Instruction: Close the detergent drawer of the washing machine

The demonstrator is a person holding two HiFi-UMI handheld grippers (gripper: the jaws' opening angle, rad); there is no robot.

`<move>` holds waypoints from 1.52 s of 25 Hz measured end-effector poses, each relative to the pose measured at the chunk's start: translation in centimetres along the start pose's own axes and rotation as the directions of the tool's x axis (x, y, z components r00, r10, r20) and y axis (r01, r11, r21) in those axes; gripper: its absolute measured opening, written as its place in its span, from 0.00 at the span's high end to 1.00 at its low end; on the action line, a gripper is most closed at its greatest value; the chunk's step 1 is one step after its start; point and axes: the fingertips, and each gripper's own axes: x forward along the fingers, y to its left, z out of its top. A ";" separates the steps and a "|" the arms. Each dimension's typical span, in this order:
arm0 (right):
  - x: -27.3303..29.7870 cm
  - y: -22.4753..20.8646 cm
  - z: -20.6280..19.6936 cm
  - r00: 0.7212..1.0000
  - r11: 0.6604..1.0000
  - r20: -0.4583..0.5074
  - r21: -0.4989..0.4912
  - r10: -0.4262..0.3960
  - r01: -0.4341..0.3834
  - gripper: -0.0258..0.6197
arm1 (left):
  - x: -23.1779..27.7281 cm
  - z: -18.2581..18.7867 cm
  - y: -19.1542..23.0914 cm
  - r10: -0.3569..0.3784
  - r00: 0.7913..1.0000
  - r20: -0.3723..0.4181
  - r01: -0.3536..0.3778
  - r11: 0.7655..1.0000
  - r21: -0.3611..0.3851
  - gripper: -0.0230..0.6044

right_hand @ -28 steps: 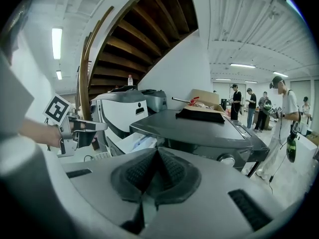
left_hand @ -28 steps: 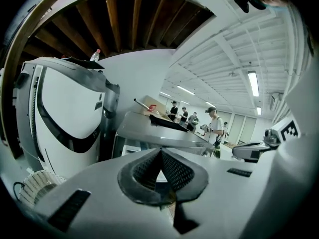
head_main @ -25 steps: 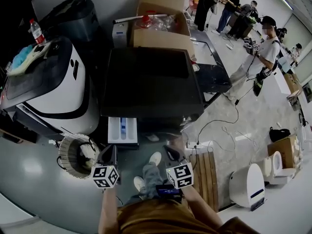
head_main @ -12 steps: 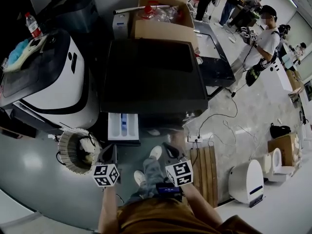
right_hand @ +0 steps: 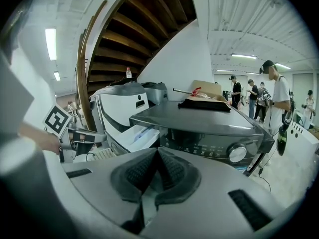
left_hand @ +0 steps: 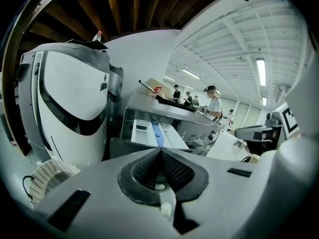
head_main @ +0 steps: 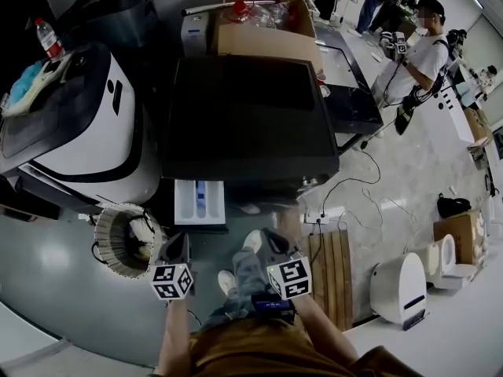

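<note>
A dark grey washing machine stands in the middle of the head view. Its white detergent drawer is pulled out at the front left, with a blue insert showing. My left gripper hangs just below the drawer, apart from it, jaws shut and empty. My right gripper hangs below the machine's front right, also shut and empty. In the left gripper view the open drawer lies straight beyond the shut left gripper. In the right gripper view the drawer sits left of the control panel and dial, beyond the shut right gripper.
A white-and-black appliance stands left of the washer, with a woven basket at its foot. A cardboard box sits behind. Cables, a power strip and a wooden pallet lie on the right. People stand at the back right.
The head view has shifted slightly, so the washer sits a little closer. Both grippers stay shut in about the same place, and the drawer stays pulled out.
</note>
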 end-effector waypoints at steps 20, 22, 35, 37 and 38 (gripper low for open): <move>0.3 -1.7 -0.9 1.000 0.999 -0.021 0.024 -0.021 0.021 0.94 | 1.4 -0.6 -0.2 -0.004 1.000 -0.024 0.004 1.000 -0.011 0.92; 0.4 -1.8 -0.9 1.000 1.000 -0.022 0.024 -0.016 0.017 0.94 | 1.3 -0.6 -0.2 0.000 1.000 -0.028 0.000 1.000 -0.011 0.92; 1.5 -2.5 -0.6 0.999 0.999 -0.031 0.030 -0.010 0.011 0.94 | 2.6 0.3 -0.2 -0.001 1.000 -0.029 0.001 1.000 -0.012 0.92; 1.7 -2.8 -0.5 0.999 0.999 -0.033 0.031 -0.012 0.013 0.94 | 2.8 0.5 -0.2 -0.005 1.000 -0.027 0.004 1.000 -0.015 0.92; 1.9 -2.9 -0.4 0.999 0.999 -0.035 0.030 -0.014 0.015 0.94 | 2.9 0.6 -0.2 -0.006 1.000 -0.027 0.005 1.000 -0.017 0.92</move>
